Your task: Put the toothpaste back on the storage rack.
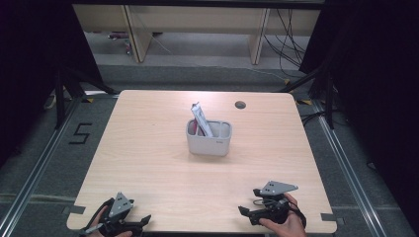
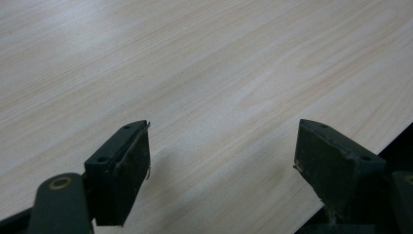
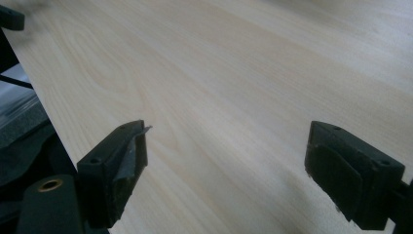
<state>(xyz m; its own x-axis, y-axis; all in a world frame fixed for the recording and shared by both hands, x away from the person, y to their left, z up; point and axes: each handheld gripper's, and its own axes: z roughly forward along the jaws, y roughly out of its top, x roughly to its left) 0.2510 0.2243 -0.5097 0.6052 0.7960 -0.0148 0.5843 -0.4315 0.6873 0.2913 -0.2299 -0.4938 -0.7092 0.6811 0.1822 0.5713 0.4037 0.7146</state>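
The left gripper (image 1: 143, 219) rests at the table's (image 1: 148, 148) near left corner, jaws spread and empty. A grey holder (image 1: 209, 138) with a tube (image 1: 201, 120) stands mid-table, well apart. The right gripper (image 1: 244, 212) lies near right, jaws spread.

We see a pale grey holder (image 1: 209, 138) with rounded corners standing upright near the middle of the wooden table (image 1: 148, 148), a little towards its far side. Its open top is split into compartments, though we cannot tell how many. A white tube with red markings (image 1: 201, 120) stands in the left part of the holder, its upper end rising above the rim and tilting towards the far left.
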